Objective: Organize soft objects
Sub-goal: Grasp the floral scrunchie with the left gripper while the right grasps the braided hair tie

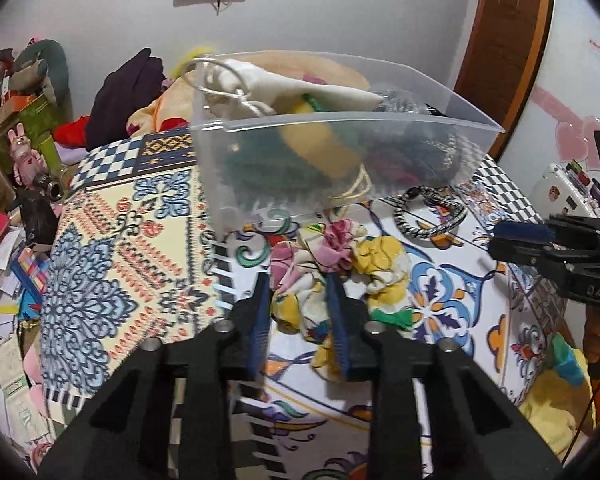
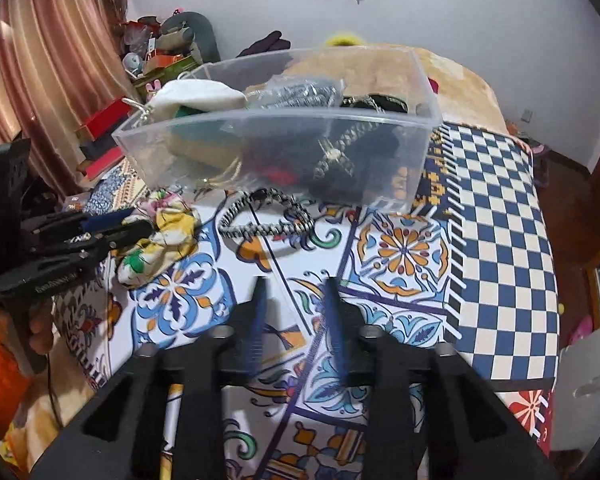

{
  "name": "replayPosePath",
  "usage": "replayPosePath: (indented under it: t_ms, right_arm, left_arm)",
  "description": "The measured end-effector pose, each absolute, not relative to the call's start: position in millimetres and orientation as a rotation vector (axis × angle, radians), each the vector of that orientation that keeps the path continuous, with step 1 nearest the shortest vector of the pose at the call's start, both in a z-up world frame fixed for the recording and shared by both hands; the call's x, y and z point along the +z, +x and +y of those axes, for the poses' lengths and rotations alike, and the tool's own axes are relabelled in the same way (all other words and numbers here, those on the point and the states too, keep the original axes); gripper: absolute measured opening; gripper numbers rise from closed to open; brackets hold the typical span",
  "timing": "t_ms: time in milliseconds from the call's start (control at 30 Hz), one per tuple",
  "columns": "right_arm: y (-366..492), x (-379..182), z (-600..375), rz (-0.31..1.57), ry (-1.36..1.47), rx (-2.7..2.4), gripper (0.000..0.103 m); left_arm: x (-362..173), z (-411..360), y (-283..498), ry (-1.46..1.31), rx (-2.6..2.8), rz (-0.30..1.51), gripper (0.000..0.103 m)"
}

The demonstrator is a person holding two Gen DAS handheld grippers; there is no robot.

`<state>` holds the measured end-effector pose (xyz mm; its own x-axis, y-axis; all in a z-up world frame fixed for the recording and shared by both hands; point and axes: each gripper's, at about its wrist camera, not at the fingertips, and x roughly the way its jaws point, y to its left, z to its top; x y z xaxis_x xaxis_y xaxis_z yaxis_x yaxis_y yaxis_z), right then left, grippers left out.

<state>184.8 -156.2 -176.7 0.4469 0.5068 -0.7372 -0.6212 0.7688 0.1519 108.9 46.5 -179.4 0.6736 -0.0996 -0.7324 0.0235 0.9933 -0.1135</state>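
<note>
A floral yellow, pink and white cloth (image 1: 340,280) lies crumpled on the patterned bed cover, in front of a clear plastic bin (image 1: 340,148). My left gripper (image 1: 300,292) has its blue fingers on either side of the cloth's near part, closed on it. The cloth also shows in the right wrist view (image 2: 160,236), with the left gripper (image 2: 128,226) on it. A black-and-white braided cord (image 1: 428,216) lies beside the bin, also seen in the right wrist view (image 2: 264,216). My right gripper (image 2: 296,292) is open and empty above the cover. The bin (image 2: 284,152) holds several soft items.
The patterned cover (image 2: 500,240) spans the bed. Clutter, boxes and toys (image 1: 24,152) pile at the left. A tan blanket (image 2: 452,80) lies behind the bin. A wooden door (image 1: 504,40) stands at the right.
</note>
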Motion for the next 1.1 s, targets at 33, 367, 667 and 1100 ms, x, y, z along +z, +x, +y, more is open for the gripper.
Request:
replayPosePath:
  t_ms: [33, 367, 667, 1100]
  right_arm:
    - [184.3, -173.0, -153.7, 0.841, -0.144, 0.696, 0.061]
    - [204.9, -180.9, -105.6, 0.86, -0.181, 0.704, 0.083]
    - [194.0, -187.1, -101.5, 0.793, -0.305, 0.628, 0.043]
    - [176.9, -167.1, -143.9, 0.732, -0.213, 0.667, 0.013]
  left_arm:
    - [-179.8, 44.4, 109.7, -0.102, -0.077, 0.829, 0.02]
    - [-165.6, 43.5, 96.4, -0.101, -0.099, 0.795, 0.011]
    - [-136.4, 59.3, 87.0, -0.113, -0.065, 0.714, 0.01]
    - [-88.2, 45.5, 88.6, -0.09, -0.082, 0.596, 0.01]
